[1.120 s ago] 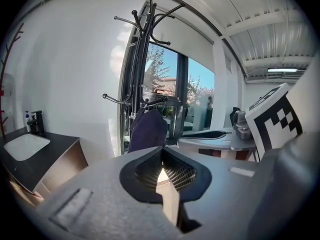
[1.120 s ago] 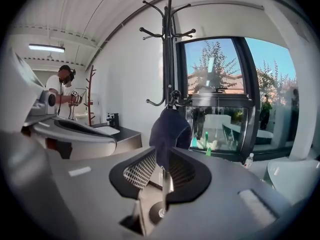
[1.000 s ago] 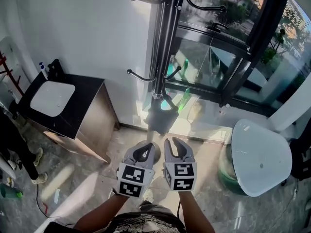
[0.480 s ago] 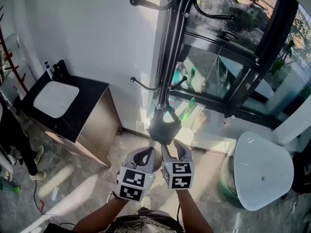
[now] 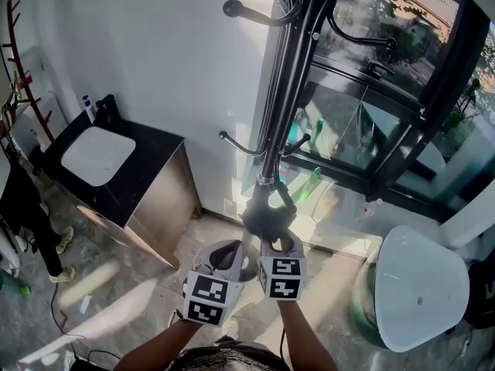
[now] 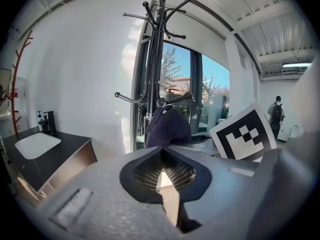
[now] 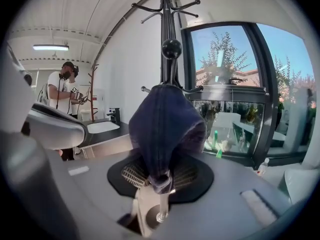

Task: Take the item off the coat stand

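A black coat stand [image 5: 282, 107] rises by the window, and a dark blue cloth item [image 5: 267, 213] hangs from one of its low hooks. My right gripper [image 5: 277, 243] sits right under the item. In the right gripper view the item [image 7: 165, 126] fills the middle and its lower hem lies pinched between the closing jaws of the right gripper [image 7: 159, 181]. My left gripper [image 5: 225, 253] hangs just left of it, shut with nothing in it. The left gripper view shows the item [image 6: 167, 129] a little ahead of the left gripper [image 6: 162, 178].
A black counter [image 5: 151, 172] with a white sink [image 5: 98, 154] stands left of the stand against the wall. A white rounded seat [image 5: 421, 288] is at the right. The glass window [image 5: 363, 130] is behind the stand. A person [image 7: 60, 91] stands far left.
Both grippers have moved forward to the foot of the hanging item. The right gripper's jaws now reach round its lower hem; the left stays beside it.
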Demonstrator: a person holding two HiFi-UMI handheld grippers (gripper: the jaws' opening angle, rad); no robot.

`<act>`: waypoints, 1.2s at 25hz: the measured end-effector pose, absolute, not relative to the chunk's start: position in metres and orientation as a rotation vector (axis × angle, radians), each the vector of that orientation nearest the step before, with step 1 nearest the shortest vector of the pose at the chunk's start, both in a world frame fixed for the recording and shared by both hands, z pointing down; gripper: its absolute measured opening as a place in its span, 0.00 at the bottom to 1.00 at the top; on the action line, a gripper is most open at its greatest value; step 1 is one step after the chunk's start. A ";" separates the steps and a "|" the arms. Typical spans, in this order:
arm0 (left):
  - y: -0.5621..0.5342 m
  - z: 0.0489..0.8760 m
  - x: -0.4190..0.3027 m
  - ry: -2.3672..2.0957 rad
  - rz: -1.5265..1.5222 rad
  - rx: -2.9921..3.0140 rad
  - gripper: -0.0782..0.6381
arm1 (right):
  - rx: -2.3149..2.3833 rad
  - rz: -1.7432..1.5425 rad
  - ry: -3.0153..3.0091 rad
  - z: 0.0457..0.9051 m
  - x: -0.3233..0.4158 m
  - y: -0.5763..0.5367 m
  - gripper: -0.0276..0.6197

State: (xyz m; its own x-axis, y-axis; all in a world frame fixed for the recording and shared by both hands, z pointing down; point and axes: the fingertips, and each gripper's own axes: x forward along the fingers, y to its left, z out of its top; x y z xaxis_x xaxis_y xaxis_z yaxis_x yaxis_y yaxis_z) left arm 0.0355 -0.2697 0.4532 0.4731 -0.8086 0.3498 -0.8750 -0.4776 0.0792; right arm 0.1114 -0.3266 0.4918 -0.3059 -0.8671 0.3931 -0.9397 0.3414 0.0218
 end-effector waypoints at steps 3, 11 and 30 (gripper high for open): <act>-0.269 0.454 0.036 -1.442 0.391 2.476 0.11 | 1.623 0.255 -2.260 0.489 0.115 -0.327 0.10; -0.262 0.450 0.030 -1.446 0.383 2.481 0.11 | 1.661 0.172 -2.255 0.477 0.118 -0.315 0.07; -0.228 0.434 0.029 -1.386 0.367 2.542 0.11 | 1.784 0.069 -2.232 0.440 0.127 -0.270 0.07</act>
State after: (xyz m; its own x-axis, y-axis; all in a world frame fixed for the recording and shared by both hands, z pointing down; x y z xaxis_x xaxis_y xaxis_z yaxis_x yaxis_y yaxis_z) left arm 0.0295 -0.2282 0.4345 0.5232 -0.7894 0.3211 -0.8449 -0.5297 0.0745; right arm 0.1270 -0.2699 0.4404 -0.1964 -0.9487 0.2477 -0.9623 0.2350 0.1371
